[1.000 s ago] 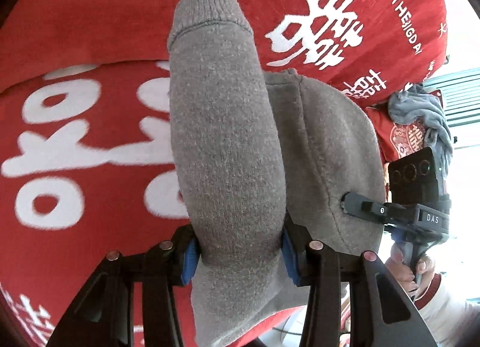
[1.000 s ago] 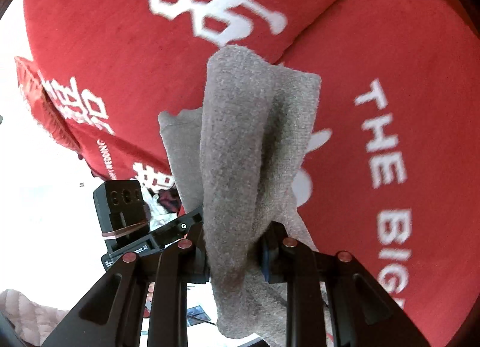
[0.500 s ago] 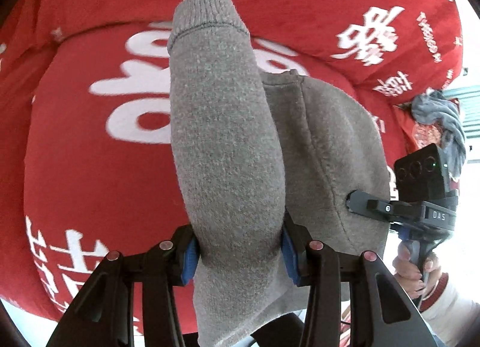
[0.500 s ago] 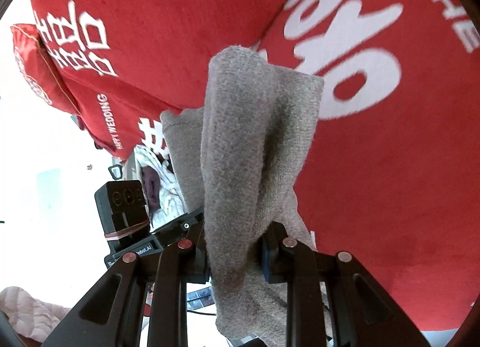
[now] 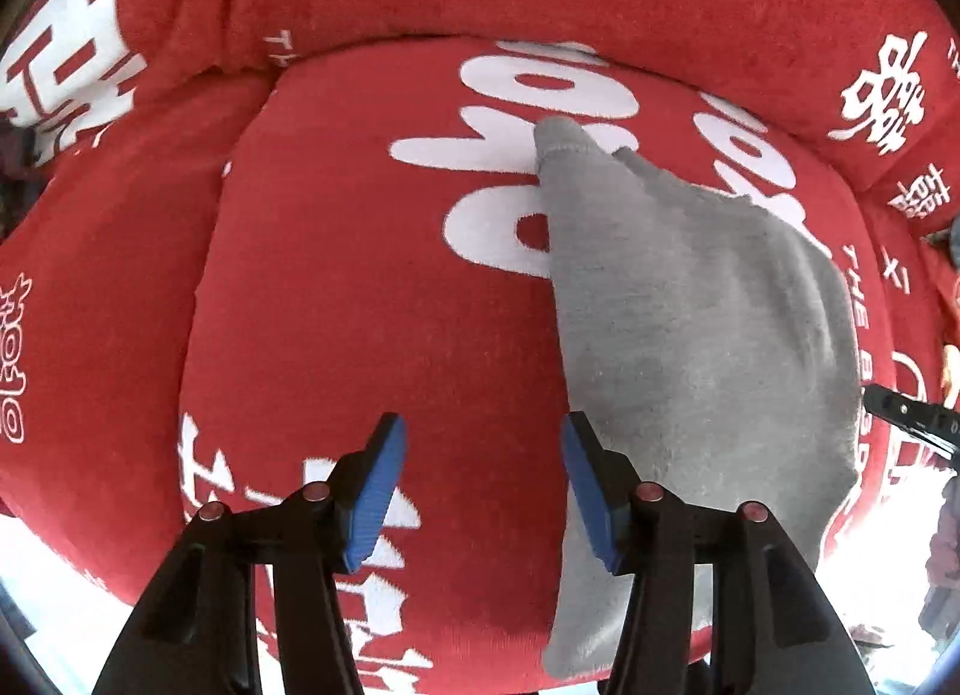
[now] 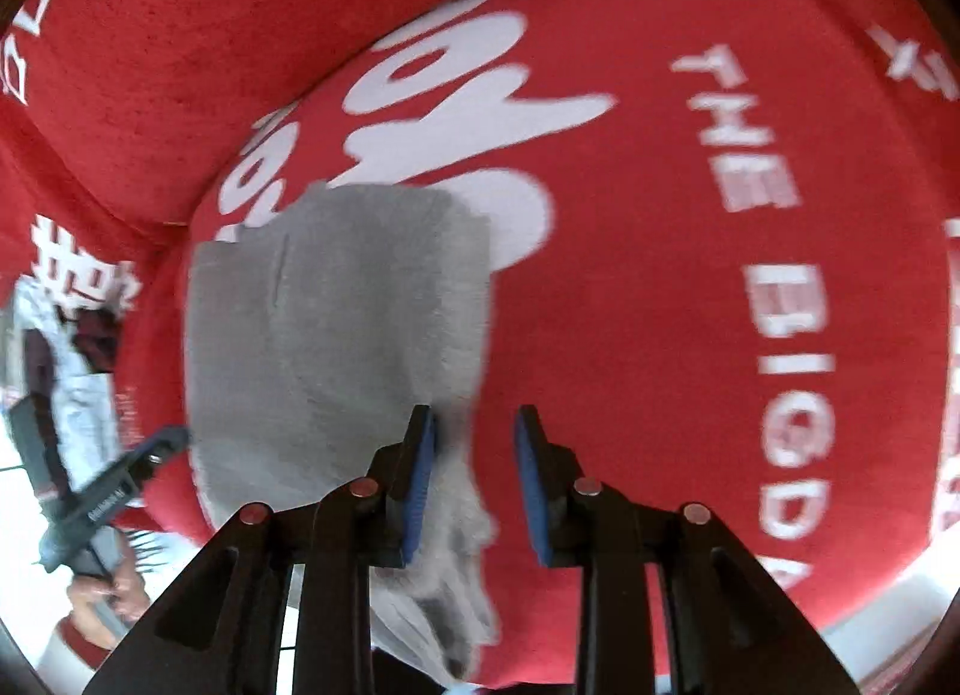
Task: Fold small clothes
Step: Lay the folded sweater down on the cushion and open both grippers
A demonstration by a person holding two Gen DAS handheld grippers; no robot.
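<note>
The grey garment (image 5: 690,299) lies flat on the red cushion (image 5: 336,299). The left hand-held gripper (image 5: 480,491), jaws just opening, stands apart and empty, the garment at its 3 o'clock. The right hand-held gripper (image 6: 474,485) is apart too, cloth at 9 o'clock against its left pad.

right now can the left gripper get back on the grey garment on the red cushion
Probably yes. The left gripper is open with nothing between its pads, and the grey garment lies flat on the red cushion right beside its right-hand finger, nothing covering it.
</note>
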